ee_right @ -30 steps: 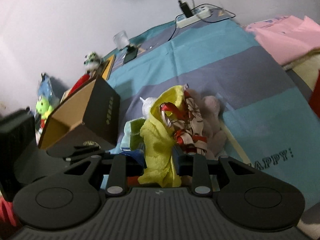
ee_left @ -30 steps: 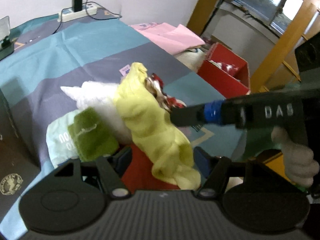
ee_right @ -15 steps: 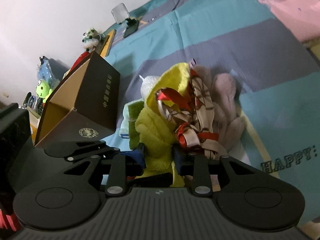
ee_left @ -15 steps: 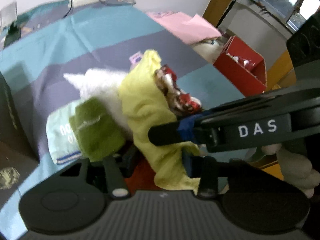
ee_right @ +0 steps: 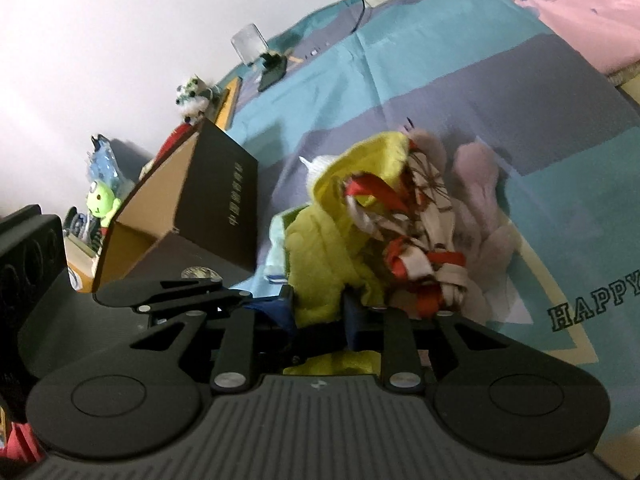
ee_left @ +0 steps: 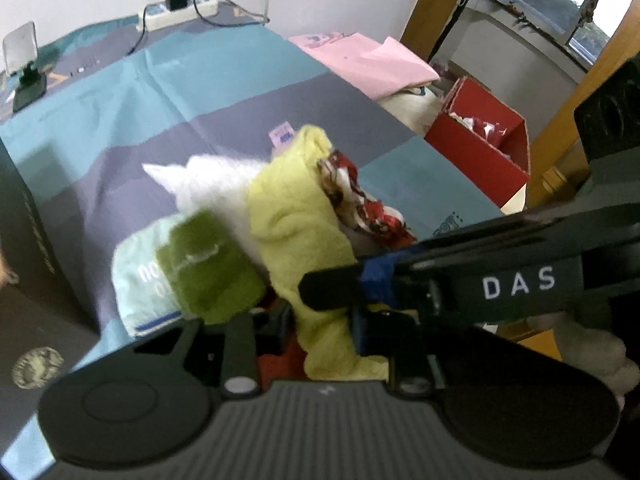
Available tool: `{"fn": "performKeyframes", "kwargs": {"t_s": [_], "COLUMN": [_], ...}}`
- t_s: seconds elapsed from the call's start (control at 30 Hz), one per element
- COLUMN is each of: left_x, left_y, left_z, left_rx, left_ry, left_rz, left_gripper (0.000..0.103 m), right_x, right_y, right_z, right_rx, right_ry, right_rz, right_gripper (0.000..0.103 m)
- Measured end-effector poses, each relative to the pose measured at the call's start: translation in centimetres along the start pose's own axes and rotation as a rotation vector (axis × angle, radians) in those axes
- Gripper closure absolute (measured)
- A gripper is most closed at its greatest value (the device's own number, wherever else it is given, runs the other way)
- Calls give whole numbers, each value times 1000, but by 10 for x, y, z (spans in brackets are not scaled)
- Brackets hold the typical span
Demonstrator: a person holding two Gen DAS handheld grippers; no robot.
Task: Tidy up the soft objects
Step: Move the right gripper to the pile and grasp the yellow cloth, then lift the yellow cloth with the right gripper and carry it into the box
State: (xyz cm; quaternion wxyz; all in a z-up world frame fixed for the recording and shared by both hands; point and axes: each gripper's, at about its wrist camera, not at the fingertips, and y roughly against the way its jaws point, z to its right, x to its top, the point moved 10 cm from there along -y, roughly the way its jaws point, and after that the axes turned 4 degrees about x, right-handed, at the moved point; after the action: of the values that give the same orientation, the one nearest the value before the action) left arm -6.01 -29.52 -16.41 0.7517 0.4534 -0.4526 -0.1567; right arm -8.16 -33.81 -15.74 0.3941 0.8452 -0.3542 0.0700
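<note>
A pile of soft things lies on the striped bedsheet (ee_left: 224, 92). A yellow towel (ee_left: 296, 224) rests on top, beside a white fluffy cloth (ee_left: 208, 184), a green cloth (ee_left: 204, 268), a mint cloth (ee_left: 132, 280) and a red patterned scarf (ee_left: 360, 204). My left gripper (ee_left: 320, 320) is closing, its pads pinching the towel's lower end. My right gripper (ee_right: 316, 308) is closing on the same yellow towel (ee_right: 320, 248) just beyond. In the left wrist view the right gripper (ee_left: 316, 292) crosses in from the right. The scarf (ee_right: 416, 248) and a pink plush cloth (ee_right: 476, 184) lie to its right.
An open dark cardboard box (ee_right: 208, 196) stands left of the pile, with plush toys (ee_right: 104, 200) behind it. A red box (ee_left: 480, 144) sits off the bed's right edge, with folded pink fabric (ee_left: 360, 64) nearby. A power strip (ee_left: 176, 10) lies by the wall.
My left gripper's jaws have come together from wide apart onto the yellow towel. The right gripper has slid further across in front of the left one.
</note>
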Motion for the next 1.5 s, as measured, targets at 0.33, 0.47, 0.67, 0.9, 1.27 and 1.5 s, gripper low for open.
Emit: {"fn": "performKeyframes", "kwargs": {"t_s": [0.33,0.47,0.67,0.9,1.27,1.5], "left_x": [15,23,32,43,40,16], "left_y": [34,52,77,110,158,170], "left_z": [-8,-15,-34,-70,-155,-217], "left_rx": [51,76,127,198,422,520], "left_ry": [-48,-62,-80,-77,-24,74], "left_rz": [65,105,151,207,236,189], "left_gripper": [79,79,79,79,79,79], "right_x": [16,25,38,56,69,58], "right_y": [5,5,-3,-18,-78,-129], "right_z": [-31,-49,-76,-118,-197,-237], "right_rx": [57,81,113,155,286,346], "right_ry": [11,32,71,150,211,220], "right_rz": [75,110,146,182,180,112], "right_gripper": [96,96,96,96,96,95]}}
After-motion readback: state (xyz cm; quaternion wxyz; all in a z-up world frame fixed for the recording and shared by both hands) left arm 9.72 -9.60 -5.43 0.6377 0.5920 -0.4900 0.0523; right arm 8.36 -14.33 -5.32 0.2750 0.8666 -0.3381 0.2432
